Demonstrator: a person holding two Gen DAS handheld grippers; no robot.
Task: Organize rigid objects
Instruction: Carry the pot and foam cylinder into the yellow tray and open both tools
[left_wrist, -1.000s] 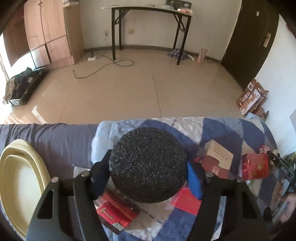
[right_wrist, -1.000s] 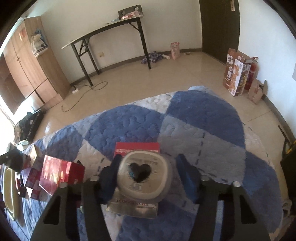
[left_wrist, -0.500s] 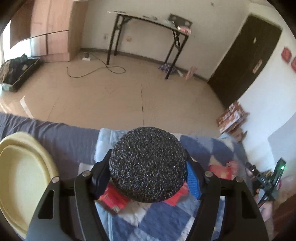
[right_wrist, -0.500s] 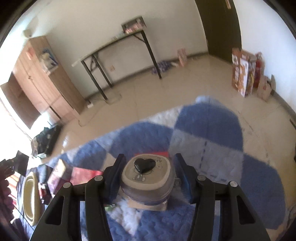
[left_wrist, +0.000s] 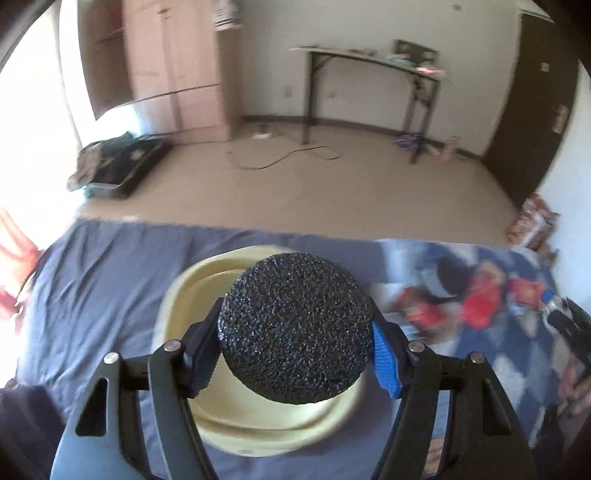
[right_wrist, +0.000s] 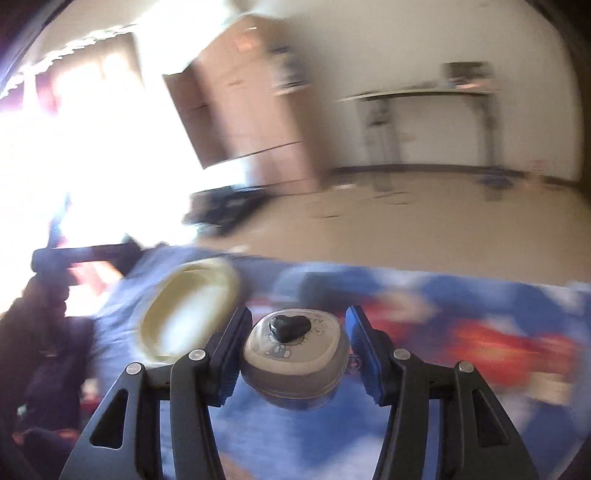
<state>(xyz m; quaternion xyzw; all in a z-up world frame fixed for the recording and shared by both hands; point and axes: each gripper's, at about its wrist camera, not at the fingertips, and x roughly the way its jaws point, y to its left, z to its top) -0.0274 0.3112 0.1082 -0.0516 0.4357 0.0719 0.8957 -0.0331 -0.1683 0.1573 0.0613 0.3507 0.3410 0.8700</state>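
Basin (left_wrist: 258, 439) cream, nothing visible inside, L jaws clamp black ball (left_wrist: 295, 328) above it

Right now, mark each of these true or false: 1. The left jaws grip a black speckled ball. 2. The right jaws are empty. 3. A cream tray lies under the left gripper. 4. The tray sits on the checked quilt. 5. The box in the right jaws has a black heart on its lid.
1. True: the left gripper is shut on the ball.
2. False: the right gripper clamps a small grey box.
3. True: the tray lies directly below it.
4. False: it sits on the plain purple-grey sheet, beside the quilt.
5. True: a black heart sits on top.
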